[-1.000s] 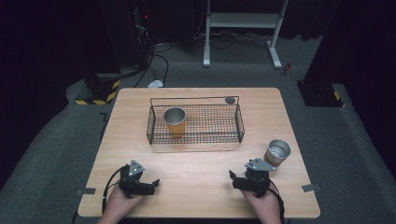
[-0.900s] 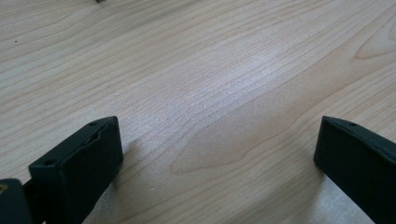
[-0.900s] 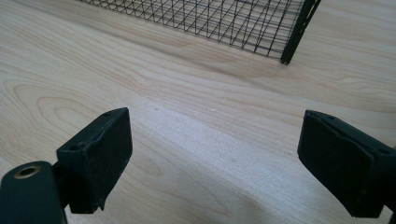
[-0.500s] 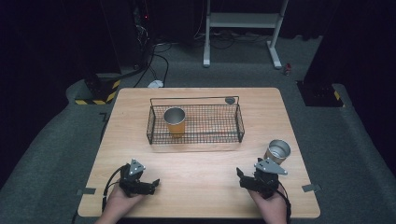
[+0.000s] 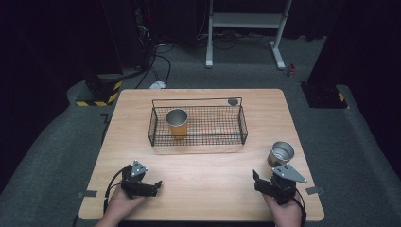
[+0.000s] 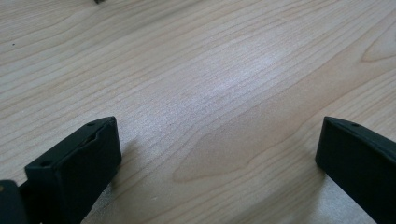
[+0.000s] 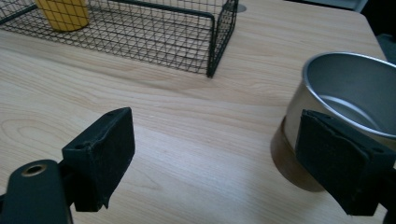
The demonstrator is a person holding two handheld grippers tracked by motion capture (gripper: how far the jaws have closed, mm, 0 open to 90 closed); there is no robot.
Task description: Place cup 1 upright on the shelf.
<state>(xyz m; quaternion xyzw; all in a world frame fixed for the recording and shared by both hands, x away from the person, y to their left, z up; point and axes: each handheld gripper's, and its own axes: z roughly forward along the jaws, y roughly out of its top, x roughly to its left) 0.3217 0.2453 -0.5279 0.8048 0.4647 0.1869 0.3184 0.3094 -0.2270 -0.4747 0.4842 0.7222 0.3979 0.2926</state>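
Note:
A black wire basket (image 5: 197, 142) stands mid-table with a yellow cup with a metal rim (image 5: 177, 122) upright in its left end. A silver metal cup (image 5: 281, 154) stands upright on the table (image 5: 208, 179) at the right. My right gripper (image 5: 270, 174) is open just in front of it; in the right gripper view (image 7: 219, 154) the silver cup (image 7: 348, 88) sits just beyond the right jaw, outside the gap. The basket (image 7: 218, 37) and yellow cup (image 7: 63, 11) lie farther off to its left. My left gripper (image 5: 154, 187) rests open near the front left, over bare wood (image 6: 217, 154).
A small dark round disc (image 5: 232, 101) lies behind the basket's right back corner. The table's right edge is close beyond the silver cup. Grey carpet surrounds the table, with a white stand's legs (image 5: 246, 21) and cables at the back.
My right gripper has moved right, from the front middle to just in front of the silver cup. The left gripper, basket and cups have stayed put.

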